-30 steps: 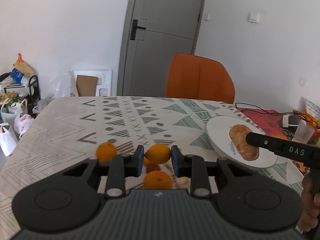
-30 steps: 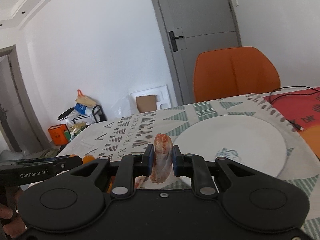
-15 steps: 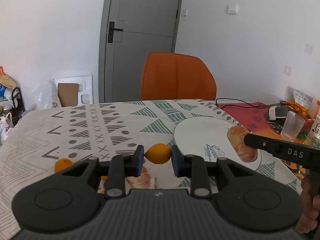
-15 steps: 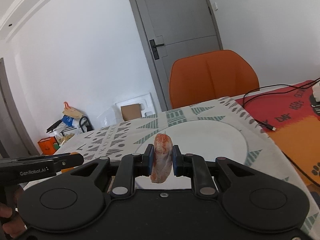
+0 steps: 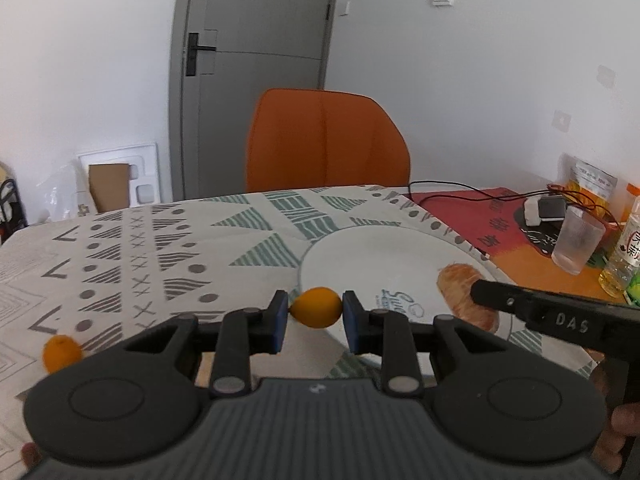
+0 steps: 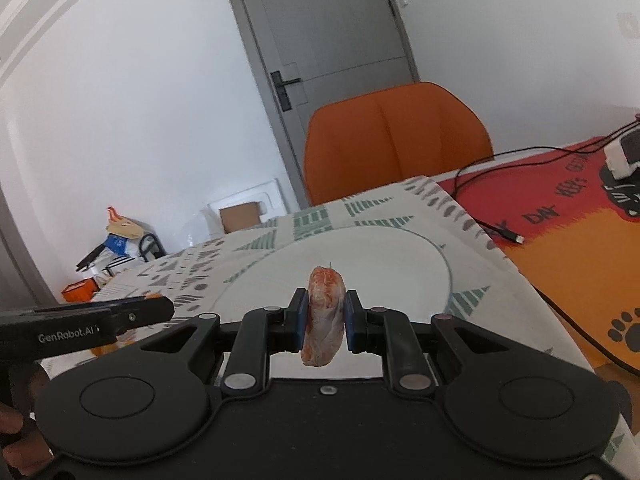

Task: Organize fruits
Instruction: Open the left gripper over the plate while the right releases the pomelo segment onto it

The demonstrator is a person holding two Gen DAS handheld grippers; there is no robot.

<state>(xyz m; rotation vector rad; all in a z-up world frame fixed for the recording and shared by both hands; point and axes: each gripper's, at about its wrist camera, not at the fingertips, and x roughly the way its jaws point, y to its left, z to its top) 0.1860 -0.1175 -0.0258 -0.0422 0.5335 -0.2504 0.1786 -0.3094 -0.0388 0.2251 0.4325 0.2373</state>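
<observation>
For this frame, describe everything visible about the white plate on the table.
The white plate is large, round, shallow and glossy, ceramic by its look, with a small blue-grey printed logo near its front edge. It lies flat on the patterned tablecloth, toward the side with the red mat. Nothing visibly rests on it. The left gripper holds an orange fruit at its near-left rim; the right gripper holds a reddish peeled fruit piece in front of the plate, and contact with it cannot be told.
</observation>
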